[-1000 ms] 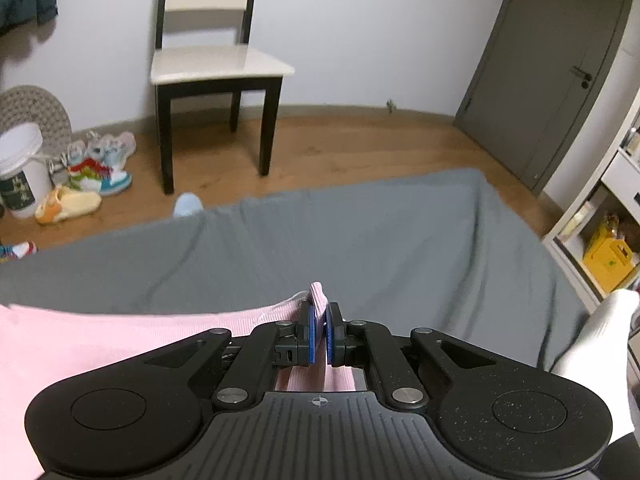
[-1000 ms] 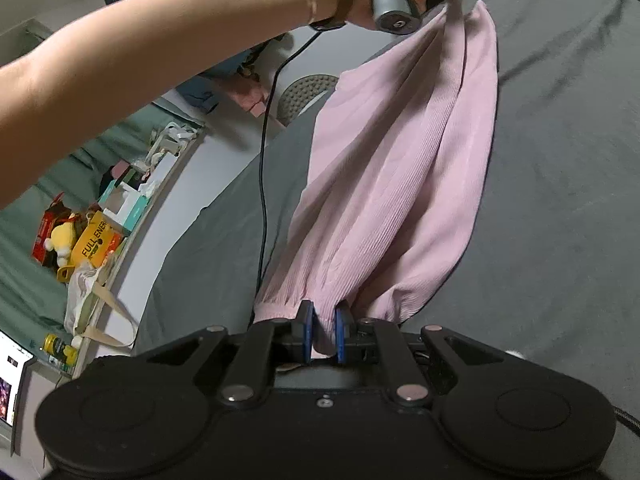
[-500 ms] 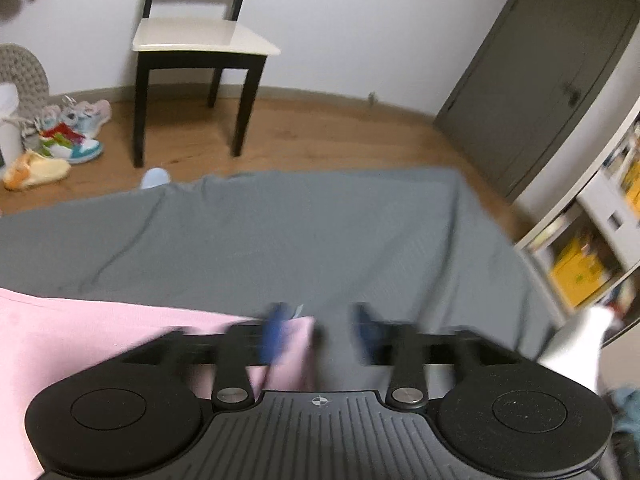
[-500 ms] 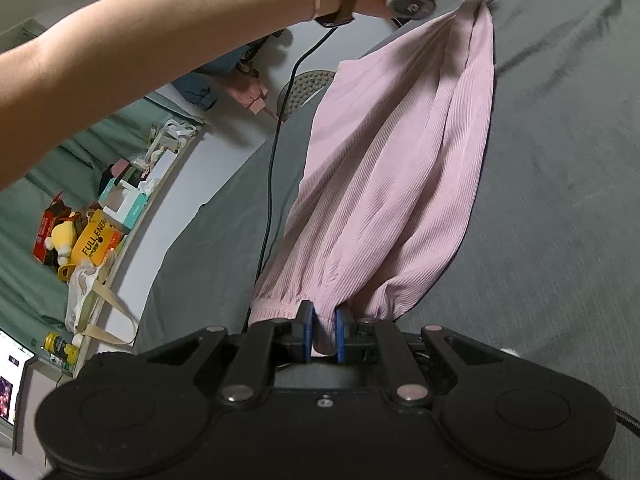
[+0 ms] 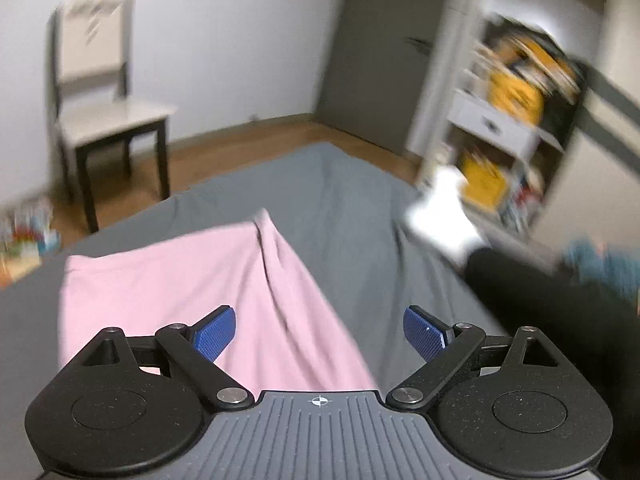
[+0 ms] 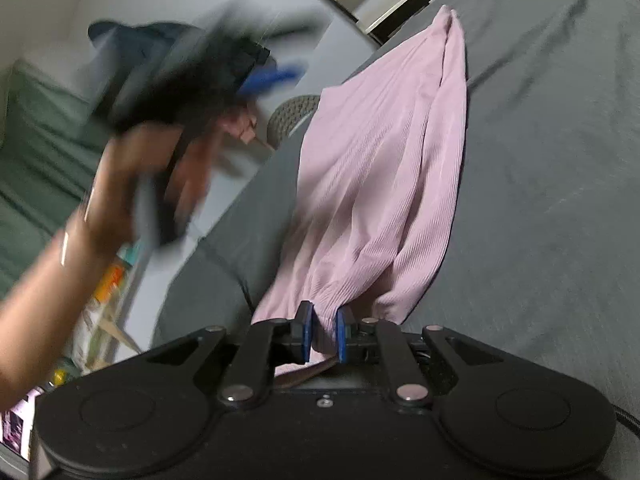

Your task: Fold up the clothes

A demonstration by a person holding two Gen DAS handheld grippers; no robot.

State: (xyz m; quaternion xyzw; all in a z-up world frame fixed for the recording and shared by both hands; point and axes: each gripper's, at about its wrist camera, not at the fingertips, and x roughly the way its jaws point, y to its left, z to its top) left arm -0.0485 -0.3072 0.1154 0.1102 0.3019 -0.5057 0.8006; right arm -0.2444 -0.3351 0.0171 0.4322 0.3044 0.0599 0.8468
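pink garment (image 6: 384, 184) lies stretched on the grey bed sheet (image 6: 552, 168); your right claw (image 6: 323, 336) pinches its near edge | your left claw (image 5: 319, 334) is spread wide above it, holding nothing; chair (image 5: 108, 120) beyond bed

Free room and obstacles. The grey bed sheet (image 6: 552, 152) lies bare to the right of the pink garment (image 6: 384, 168), offering open passage there. The left tongs (image 5: 319, 334) stand wide apart above the garment with nothing between their pads. Toward the bed's right edge, a white-socked foot (image 5: 444, 216) and dark trouser leg (image 5: 540, 304) rest on the sheet and block that side. The left hand (image 6: 132, 184), blurred, occupies the air left of the garment. Chair (image 5: 108, 120) and shelving (image 5: 504, 128) stand beyond the bed.
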